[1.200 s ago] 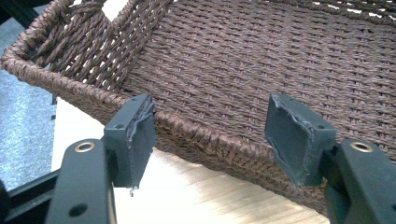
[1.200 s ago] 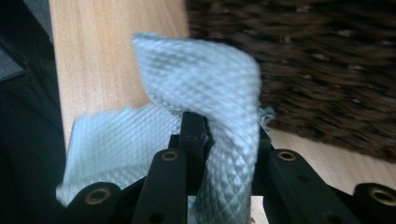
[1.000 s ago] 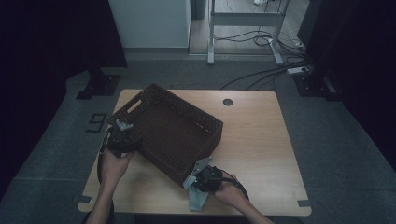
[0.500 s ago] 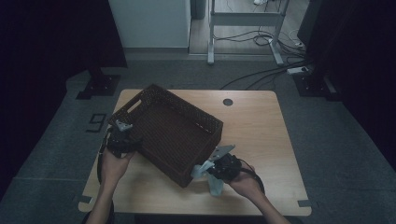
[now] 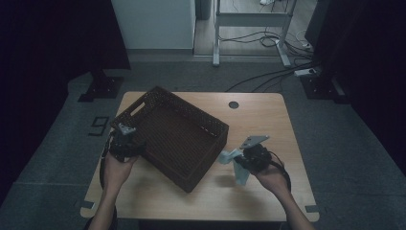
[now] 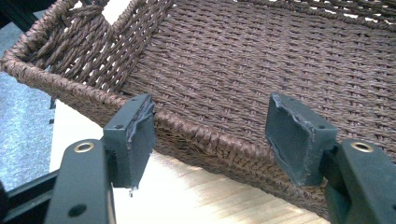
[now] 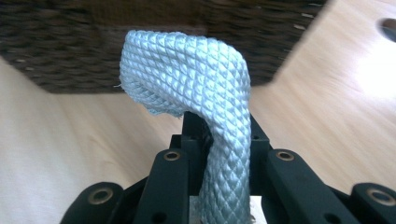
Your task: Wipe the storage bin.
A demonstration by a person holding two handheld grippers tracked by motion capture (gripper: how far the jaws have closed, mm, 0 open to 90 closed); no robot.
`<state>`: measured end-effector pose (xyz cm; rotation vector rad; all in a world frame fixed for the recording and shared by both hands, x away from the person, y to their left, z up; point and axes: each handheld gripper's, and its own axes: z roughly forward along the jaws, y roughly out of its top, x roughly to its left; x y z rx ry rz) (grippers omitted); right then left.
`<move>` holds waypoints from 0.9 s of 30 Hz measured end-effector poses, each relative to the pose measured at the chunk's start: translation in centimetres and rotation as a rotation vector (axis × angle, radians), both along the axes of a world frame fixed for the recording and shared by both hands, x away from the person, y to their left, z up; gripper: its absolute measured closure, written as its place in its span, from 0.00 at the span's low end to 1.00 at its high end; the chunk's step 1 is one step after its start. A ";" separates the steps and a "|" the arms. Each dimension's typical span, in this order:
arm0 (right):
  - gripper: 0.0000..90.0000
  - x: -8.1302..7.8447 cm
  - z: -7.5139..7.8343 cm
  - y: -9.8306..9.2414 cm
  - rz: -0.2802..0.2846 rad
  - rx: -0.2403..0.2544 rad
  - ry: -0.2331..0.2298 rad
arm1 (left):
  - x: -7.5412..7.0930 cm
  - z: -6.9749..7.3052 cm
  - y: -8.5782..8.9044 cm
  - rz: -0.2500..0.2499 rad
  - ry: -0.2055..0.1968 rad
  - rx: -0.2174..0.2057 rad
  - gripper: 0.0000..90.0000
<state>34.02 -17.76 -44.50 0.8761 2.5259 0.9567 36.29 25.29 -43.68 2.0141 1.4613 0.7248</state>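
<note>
High view: right gripper [image 5: 238,163] near the table's [image 5: 268,120] right front, jaws closed on a pale blue cloth [image 5: 238,171] that droops below it and pokes toward the basket [image 5: 177,139]. Right gripper view: cloth [image 7: 196,88] pinched between the jaws, its top folded over, basket wall beyond. Left gripper [image 5: 125,146] at the basket's left rim. Left gripper view: jaws partly open, straddling the woven rim [image 6: 196,133], pads not pressing on it. Basket lies slantwise across the table's left half.
</note>
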 end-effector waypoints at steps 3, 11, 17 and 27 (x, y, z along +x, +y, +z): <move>0.84 0.3 0.2 -1.4 -0.042 0.004 -0.012 | 0.0 0.0 0.0 0.000 -0.001 0.000 0.37; 0.84 0.9 0.3 -4.9 -0.144 0.022 -0.020 | 0.0 0.0 0.0 0.000 -0.003 -0.001 0.37; 0.84 1.3 -0.1 -6.9 -0.218 0.014 -0.021 | 0.0 0.0 0.0 0.001 -0.003 -0.003 0.37; 0.83 2.1 -2.9 -9.9 -0.333 0.026 0.011 | 0.0 0.0 0.0 0.002 -0.004 -0.004 0.37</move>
